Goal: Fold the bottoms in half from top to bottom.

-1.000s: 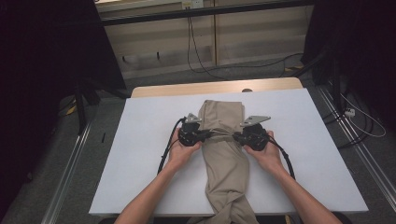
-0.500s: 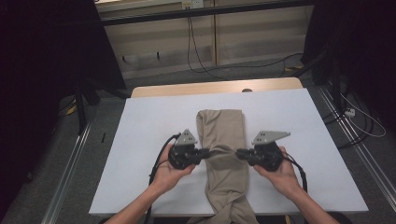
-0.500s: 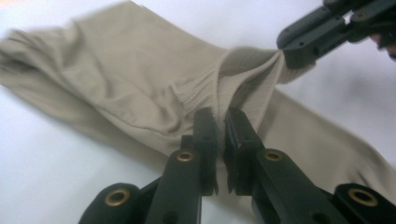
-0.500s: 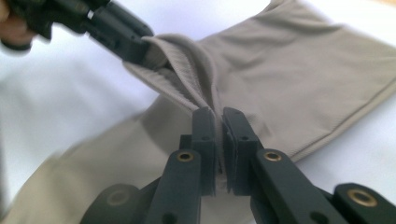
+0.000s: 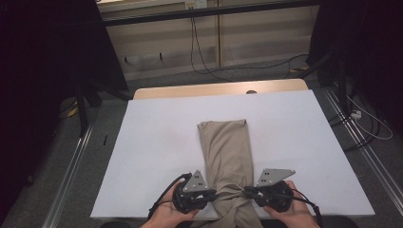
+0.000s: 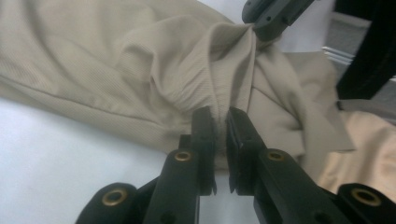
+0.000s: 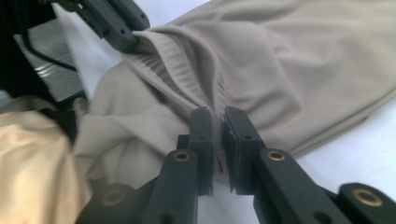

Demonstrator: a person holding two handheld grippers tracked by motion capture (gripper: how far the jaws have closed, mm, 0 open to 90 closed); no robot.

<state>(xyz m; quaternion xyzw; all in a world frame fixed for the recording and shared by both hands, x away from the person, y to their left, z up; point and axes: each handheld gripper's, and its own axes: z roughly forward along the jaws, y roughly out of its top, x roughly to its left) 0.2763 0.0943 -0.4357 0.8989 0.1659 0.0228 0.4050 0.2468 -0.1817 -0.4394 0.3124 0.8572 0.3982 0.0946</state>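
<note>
- Left gripper [image 5: 212,194]: I've got it at about 7 o'clock on the white table cover [image 5: 157,142], near the front edge. In the left gripper view its jaws are pinched down on a ribbed fold of the beige garment [image 5: 225,152], cloth squeezed in the narrow gap between the black fingers [image 6: 204,135].
- Beige garment: folded into a long narrow strip running 12 to 6 down the middle of the table; far end lies flat and squared off, near end is bunched up between my two grippers and spills over the front edge at 6 o'clock.
- Handling, my read: light, soft, fully limp knit. No stiffness, so anything unsupported will droop and the fold lines will shift if I drag it. Not fragile, not slippery on the cover, but the ribbed band stretches.
- Where to hold: the ribbed hem is thicker and gives the best bite. Take several layers, deep in the jaws, one grip each side at matching height, or the strip skews.
- Right gripper [image 5: 246,192]: at about 5 o'clock, mirroring the left across the strip. The right gripper view shows it clamped on the same ribbed band, fabric caught between its fingers [image 7: 233,135], with the other gripper's jaw tip biting the band farther off.
</note>
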